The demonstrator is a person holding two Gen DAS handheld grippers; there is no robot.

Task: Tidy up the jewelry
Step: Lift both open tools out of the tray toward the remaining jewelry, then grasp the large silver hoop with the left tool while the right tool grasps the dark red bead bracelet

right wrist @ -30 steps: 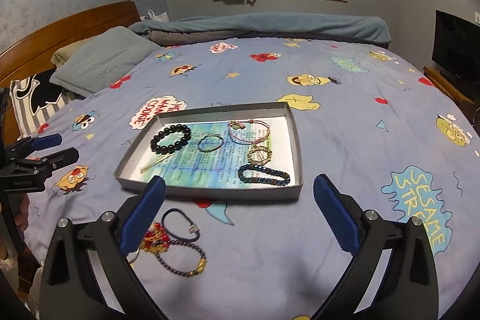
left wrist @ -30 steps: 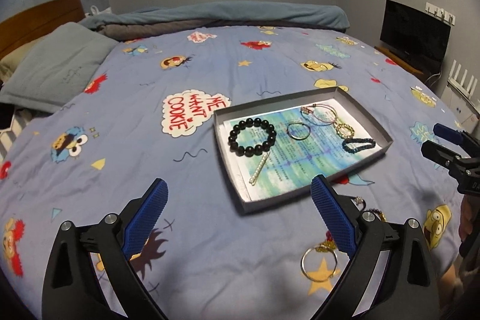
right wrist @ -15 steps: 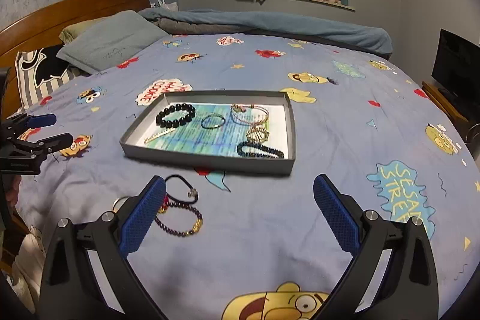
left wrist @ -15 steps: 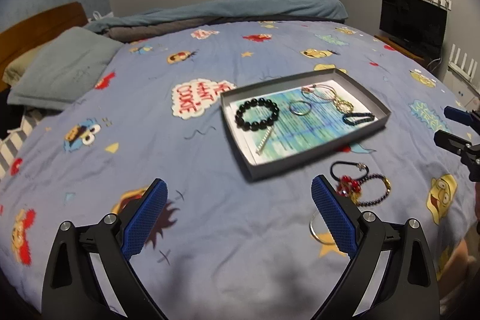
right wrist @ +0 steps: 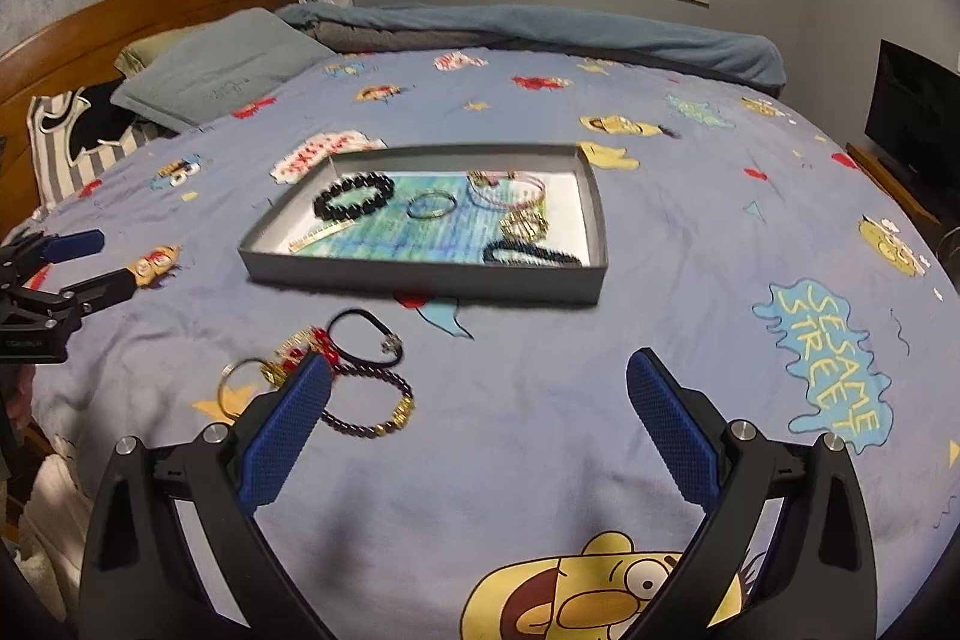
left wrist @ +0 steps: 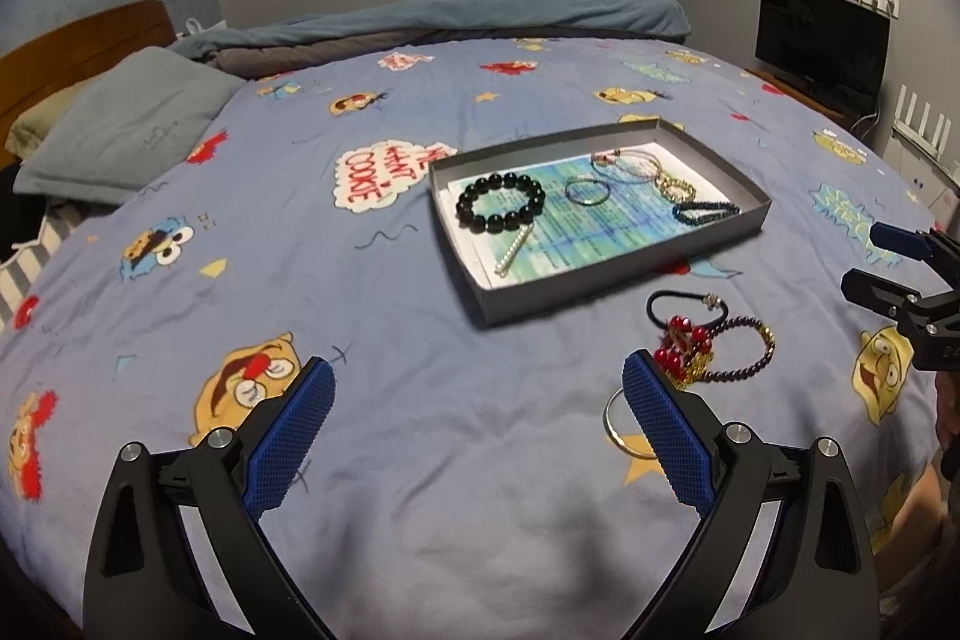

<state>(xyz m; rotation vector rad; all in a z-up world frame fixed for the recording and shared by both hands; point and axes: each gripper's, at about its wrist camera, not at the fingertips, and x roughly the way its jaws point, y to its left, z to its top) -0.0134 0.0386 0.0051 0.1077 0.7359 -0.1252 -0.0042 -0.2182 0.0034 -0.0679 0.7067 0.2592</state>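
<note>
Both tongs are hanging released above the bed (left wrist: 420,400), jaws spread wide and gripping nothing: the left tongs (left wrist: 474,430) are facing the gray tray (left wrist: 600,289) from its near left corner, and the right tongs (right wrist: 480,418) are facing it from the opposite side of the loose jewelry.

The tray is sitting flat on the blue cartoon bedspread. Inside it, a black bead bracelet (left wrist: 499,203) is lying at the left, with a pale bead strand (left wrist: 512,253) just below it, a thin metal ring (left wrist: 587,192) in the middle, a pair of large thin bangles (left wrist: 627,163) toward the far side, a gold bead bracelet (left wrist: 676,189) beside them and a dark blue bead bracelet (left wrist: 707,211) near the right wall.

Outside the tray, on the bedspread just in front of its near wall, a black hair tie (left wrist: 684,307), a red bead cluster (left wrist: 681,343), a dark purple bead bracelet (left wrist: 744,355) and a plain gold bangle (left wrist: 618,427) are lying close together, some of them overlapping
</note>
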